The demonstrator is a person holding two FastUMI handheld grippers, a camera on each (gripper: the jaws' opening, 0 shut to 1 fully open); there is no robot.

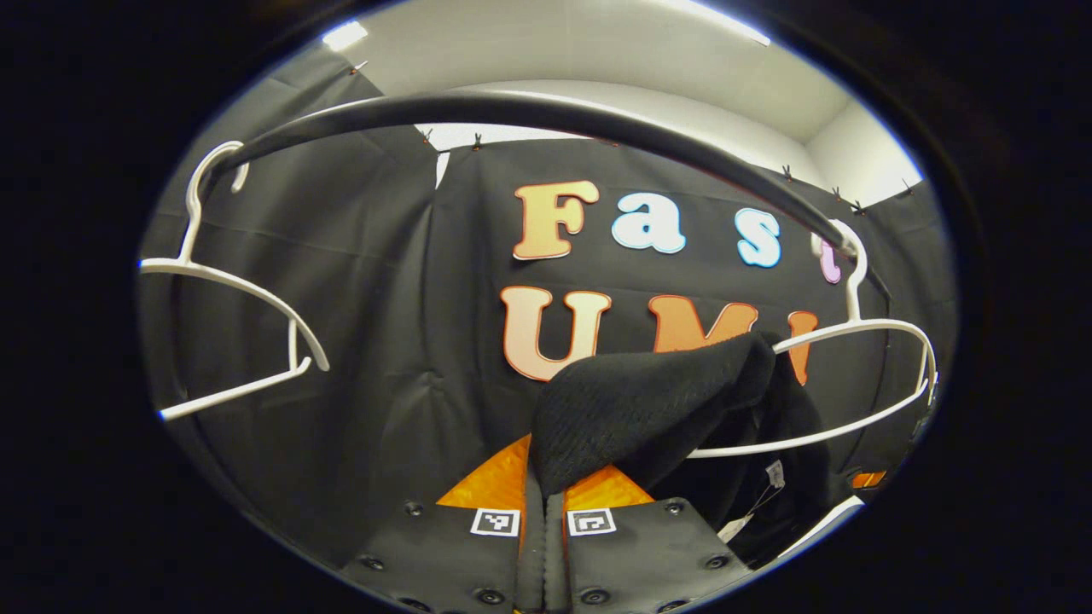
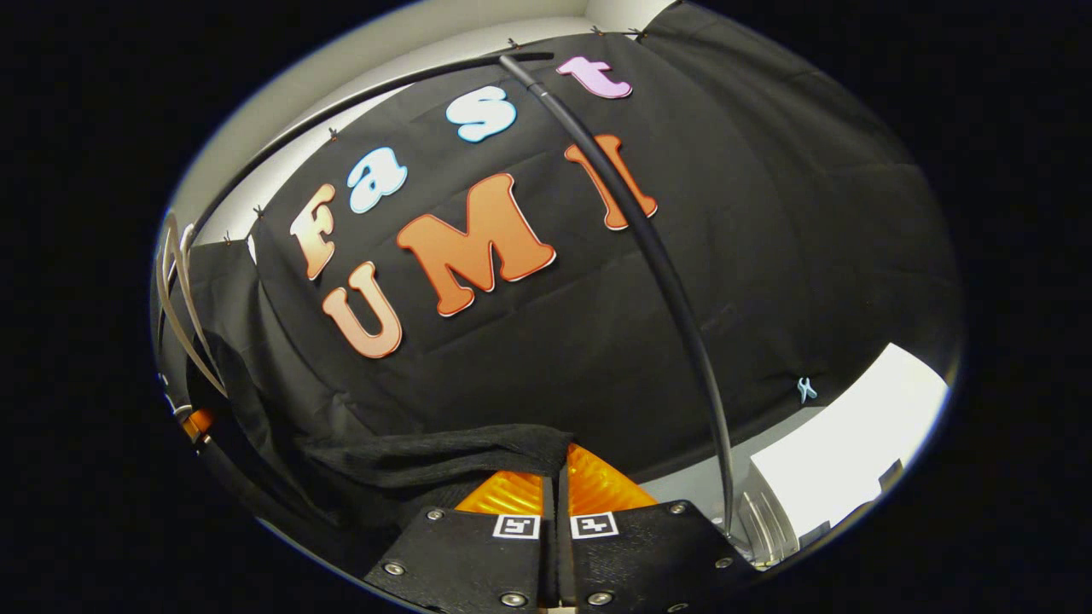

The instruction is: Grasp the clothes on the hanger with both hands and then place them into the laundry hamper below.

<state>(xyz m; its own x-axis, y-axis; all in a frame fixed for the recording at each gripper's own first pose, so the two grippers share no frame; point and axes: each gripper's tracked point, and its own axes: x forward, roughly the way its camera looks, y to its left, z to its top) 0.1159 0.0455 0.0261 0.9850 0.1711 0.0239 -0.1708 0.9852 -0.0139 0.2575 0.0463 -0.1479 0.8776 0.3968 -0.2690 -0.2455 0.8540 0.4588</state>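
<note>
Left gripper: we see our left gripper (image 1: 541, 477) at the near edge of the left gripper view, its fingers pressed together on a fold of the black garment (image 1: 648, 409).
Right gripper: our right gripper (image 2: 559, 465) is likewise clamped on the black cloth, a band of which (image 2: 444, 452) stretches away to the left from its tips.
Garment: it is held up between our two grippers; in the left gripper view it rises in a peak from the fingers and drapes down to the right, across the white hanger (image 1: 862, 375) there.
Hangers: a second white hanger (image 1: 239, 290) hangs bare at the far left of the rail.
Rail: the black rail (image 1: 529, 115) arches overhead, both hangers hooked on it; in the right gripper view its post (image 2: 665, 281) runs down to the right of our fingers.
</note>
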